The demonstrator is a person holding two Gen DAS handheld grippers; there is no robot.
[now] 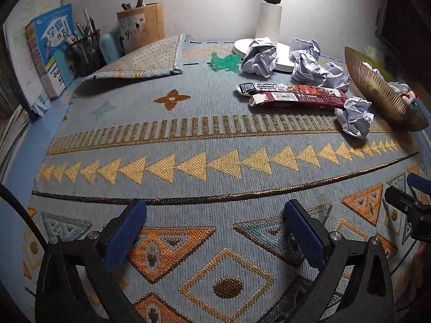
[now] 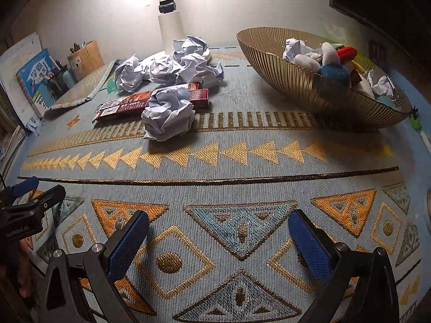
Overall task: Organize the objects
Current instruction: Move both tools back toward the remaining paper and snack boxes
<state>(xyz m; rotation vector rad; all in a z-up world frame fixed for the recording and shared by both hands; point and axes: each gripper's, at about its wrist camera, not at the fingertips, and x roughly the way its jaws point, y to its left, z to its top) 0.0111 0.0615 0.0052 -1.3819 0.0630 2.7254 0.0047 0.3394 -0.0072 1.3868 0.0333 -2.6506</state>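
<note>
My left gripper (image 1: 215, 214) hangs open over the patterned cloth (image 1: 188, 145), nothing between its blue pads (image 1: 126, 231). My right gripper (image 2: 219, 227) is open too, with bare cloth (image 2: 215, 158) between its fingers. Far ahead lie several crumpled paper balls (image 1: 354, 117) (image 2: 168, 113), two dark red cartons (image 1: 296, 98) (image 2: 126, 102) and a green plastic scrap (image 1: 225, 62). A gold ribbed bowl (image 1: 377, 94) (image 2: 296, 80) at the right holds plush toys (image 2: 331, 62) and crumpled paper. Each gripper shows at the edge of the other's view: the right gripper (image 1: 412, 199) and the left gripper (image 2: 24, 199).
Books (image 1: 51, 51), a mesh pen cup (image 1: 86, 51) and a cardboard pen box (image 1: 141, 25) stand at the back left. A white lamp base (image 1: 269, 51) and its post rise at the back wall. The cloth's corner (image 1: 145, 59) is folded over.
</note>
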